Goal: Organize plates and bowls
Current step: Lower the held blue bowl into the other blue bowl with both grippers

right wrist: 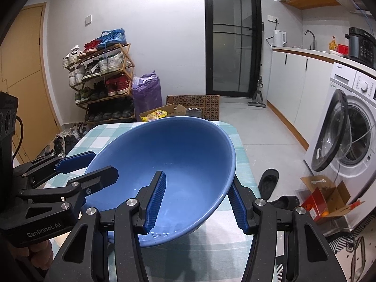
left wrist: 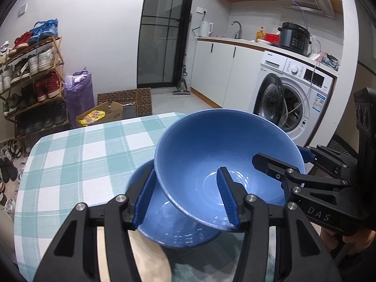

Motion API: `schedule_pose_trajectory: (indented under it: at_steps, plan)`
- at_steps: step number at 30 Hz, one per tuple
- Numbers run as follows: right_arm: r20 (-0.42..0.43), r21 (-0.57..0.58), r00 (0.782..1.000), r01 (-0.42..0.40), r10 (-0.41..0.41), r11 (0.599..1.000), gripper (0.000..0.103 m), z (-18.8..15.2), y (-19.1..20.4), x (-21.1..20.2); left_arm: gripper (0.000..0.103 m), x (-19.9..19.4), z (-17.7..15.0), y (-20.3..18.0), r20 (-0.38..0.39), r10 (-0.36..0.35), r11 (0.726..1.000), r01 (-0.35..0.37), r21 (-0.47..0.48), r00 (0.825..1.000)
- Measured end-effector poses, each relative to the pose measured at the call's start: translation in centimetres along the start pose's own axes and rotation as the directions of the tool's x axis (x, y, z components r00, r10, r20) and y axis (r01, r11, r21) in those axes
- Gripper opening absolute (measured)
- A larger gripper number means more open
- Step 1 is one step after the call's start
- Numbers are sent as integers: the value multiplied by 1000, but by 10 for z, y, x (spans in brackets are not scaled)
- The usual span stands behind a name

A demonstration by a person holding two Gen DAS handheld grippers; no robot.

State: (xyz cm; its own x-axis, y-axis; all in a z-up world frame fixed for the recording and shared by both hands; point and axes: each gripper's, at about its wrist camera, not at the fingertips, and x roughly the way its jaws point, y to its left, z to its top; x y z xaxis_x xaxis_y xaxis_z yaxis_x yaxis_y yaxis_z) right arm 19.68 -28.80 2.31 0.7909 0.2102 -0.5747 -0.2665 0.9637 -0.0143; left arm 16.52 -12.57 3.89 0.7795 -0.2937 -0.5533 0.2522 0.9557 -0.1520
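A blue bowl (left wrist: 211, 145) hangs tilted above the table, held by both grippers at its rim. My left gripper (left wrist: 186, 176) is shut on the bowl's near-left wall, one blue pad outside and one inside. My right gripper (right wrist: 197, 181) is shut on the near-right wall of the same bowl (right wrist: 169, 159) in the same way. Each view shows the other gripper on the bowl's side: the right gripper (left wrist: 286, 159) and the left gripper (right wrist: 94, 166). A second blue bowl (left wrist: 174, 232) stands on the table right beneath the lifted one.
The table (left wrist: 77, 159) carries a teal and white checked cloth. A beige item (left wrist: 150, 260) lies at its near edge beside the lower bowl. On the floor beyond are a shoe rack (right wrist: 103, 80), cardboard boxes (right wrist: 159, 114), slippers (right wrist: 270, 181) and a washing machine (right wrist: 347, 136) with its door open.
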Motion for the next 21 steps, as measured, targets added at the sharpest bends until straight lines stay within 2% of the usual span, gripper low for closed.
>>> schedule_pose_trajectory:
  at_steps: [21]
  plan:
    - [-88,-40,996,-32,29,999,54,-2,49,57,53,9,-16,41,-29,33,997,-35,-71,999]
